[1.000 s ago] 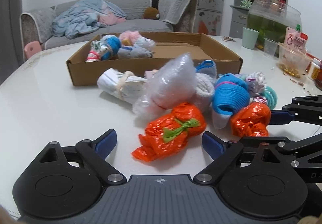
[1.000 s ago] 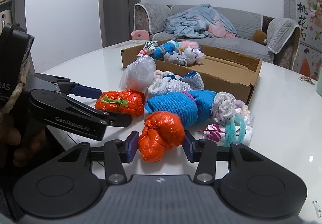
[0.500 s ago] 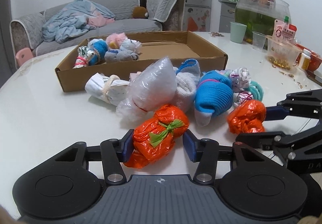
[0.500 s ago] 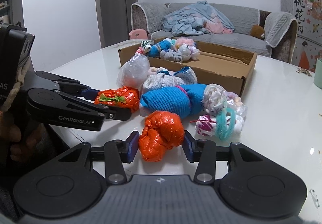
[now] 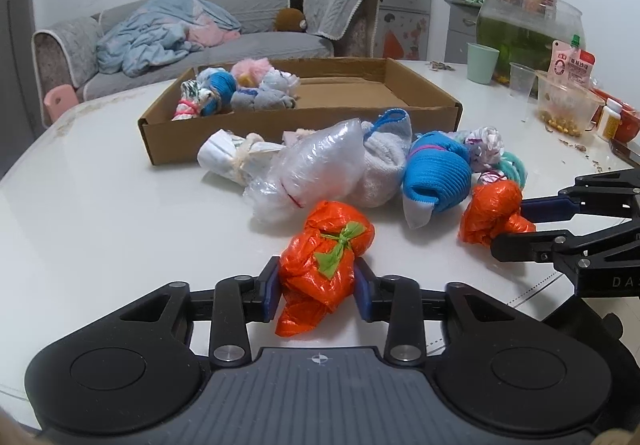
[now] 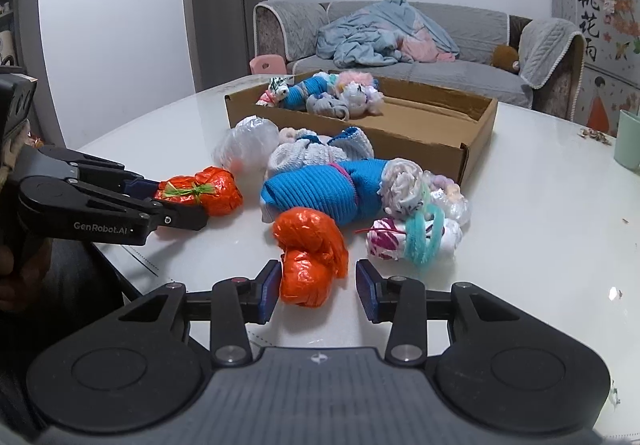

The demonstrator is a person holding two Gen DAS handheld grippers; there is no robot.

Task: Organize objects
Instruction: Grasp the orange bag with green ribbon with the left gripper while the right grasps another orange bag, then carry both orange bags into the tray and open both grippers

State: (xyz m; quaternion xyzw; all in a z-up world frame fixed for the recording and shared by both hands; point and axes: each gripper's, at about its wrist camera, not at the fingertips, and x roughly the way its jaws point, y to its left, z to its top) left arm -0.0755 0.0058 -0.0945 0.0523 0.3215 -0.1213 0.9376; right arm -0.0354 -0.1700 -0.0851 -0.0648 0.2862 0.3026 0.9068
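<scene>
While both jaws are closing, left gripper (image 5: 316,287) pinches the bow bag (image 5: 324,265); right gripper (image 6: 316,287) touches the plain bag (image 6: 310,257) on one side only.

White glossy table (image 5: 100,229). Cardboard box (image 5: 280,133) at 12 o'clock. Sock rolls and bagged bundles (image 5: 360,173) clustered at centre, just before the box. Two orange bundles (image 5: 326,265) nearest, at 6. Green cup (image 5: 483,63) and snack bowl (image 5: 568,109) at 2 o'clock.
</scene>
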